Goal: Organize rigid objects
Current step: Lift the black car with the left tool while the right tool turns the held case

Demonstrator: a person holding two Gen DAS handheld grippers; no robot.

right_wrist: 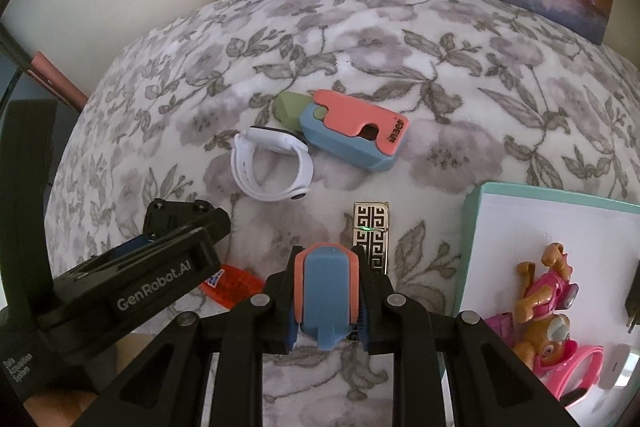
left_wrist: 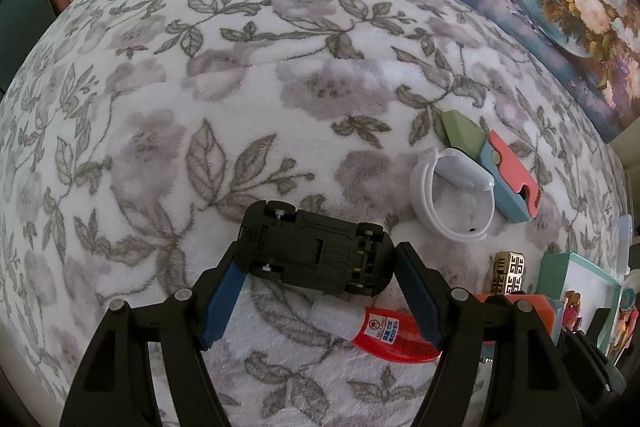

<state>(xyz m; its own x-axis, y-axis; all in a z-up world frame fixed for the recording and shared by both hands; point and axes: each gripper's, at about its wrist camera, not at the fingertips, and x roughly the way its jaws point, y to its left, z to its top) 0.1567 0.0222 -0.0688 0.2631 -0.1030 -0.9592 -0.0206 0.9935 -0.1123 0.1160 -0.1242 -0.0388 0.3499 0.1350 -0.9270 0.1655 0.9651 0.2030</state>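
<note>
The left gripper [left_wrist: 320, 267] hangs over the flowered blanket [left_wrist: 200, 107], its blue pads [left_wrist: 222, 301] spread wide, either side of an upturned black toy car [left_wrist: 314, 251]. The car's long axis runs straight across the gap, nose and tail toward each pad, neither clearly pressing. To the right, the right gripper [right_wrist: 326, 301] is clenched on a small blue-and-coral case [right_wrist: 326, 291], near the teal-rimmed tray [right_wrist: 472, 227].

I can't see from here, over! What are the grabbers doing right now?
Left gripper open around upside-down black toy car, pads not pressing. Right gripper shut on blue-and-coral toy. Red glue tube lies under left gripper.
</note>
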